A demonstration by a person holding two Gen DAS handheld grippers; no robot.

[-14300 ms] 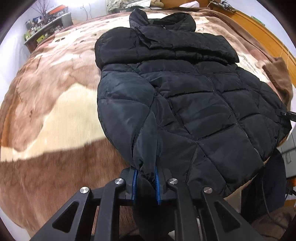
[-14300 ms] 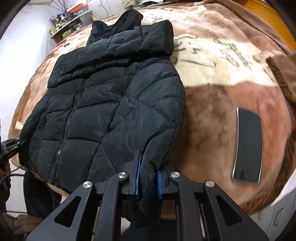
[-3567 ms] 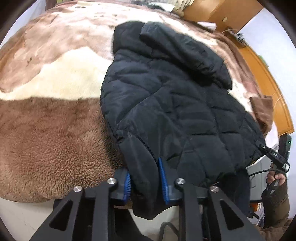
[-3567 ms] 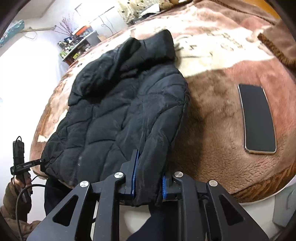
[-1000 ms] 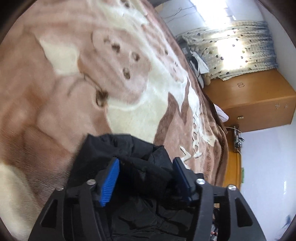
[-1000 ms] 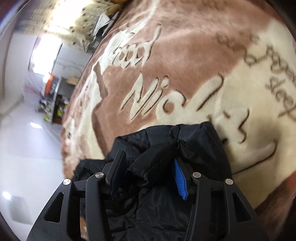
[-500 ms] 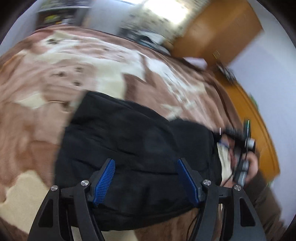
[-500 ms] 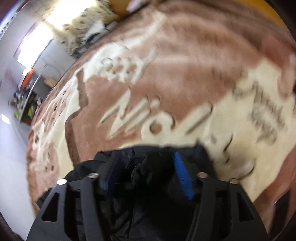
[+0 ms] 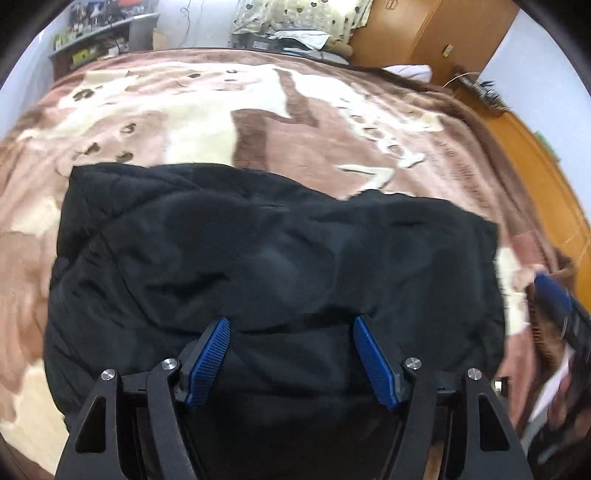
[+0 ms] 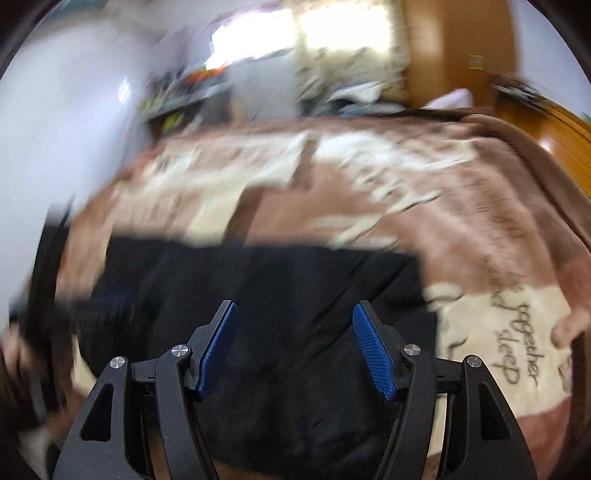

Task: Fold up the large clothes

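The black jacket [image 9: 273, 258] lies folded into a broad, flat bundle on the bed, over a brown and cream blanket [image 9: 317, 122]. In the left wrist view it fills the lower middle of the frame, its far edge running from 9 o'clock to 3 o'clock.

The left tool [image 9: 291, 354] hangs above the jacket's near part with its blue pads [image 9: 208, 360] spread wide. Its jaws have just been opening, and nothing is pinched between them; only cloth shows beyond the gap.

The right tool [image 10: 295, 345] is likewise spread wide over the jacket [image 10: 266, 314], jaws just opened and gripping nothing. Its view is smeared by motion. The blanket's [image 10: 369, 206] cream patch with dark lettering sits at 4 o'clock from this tool.

At 3 o'clock in the left wrist view a blurred blue pad shows past the jacket's right edge. A wooden wardrobe [image 9: 436, 33] stands at 1 o'clock beyond the bed.
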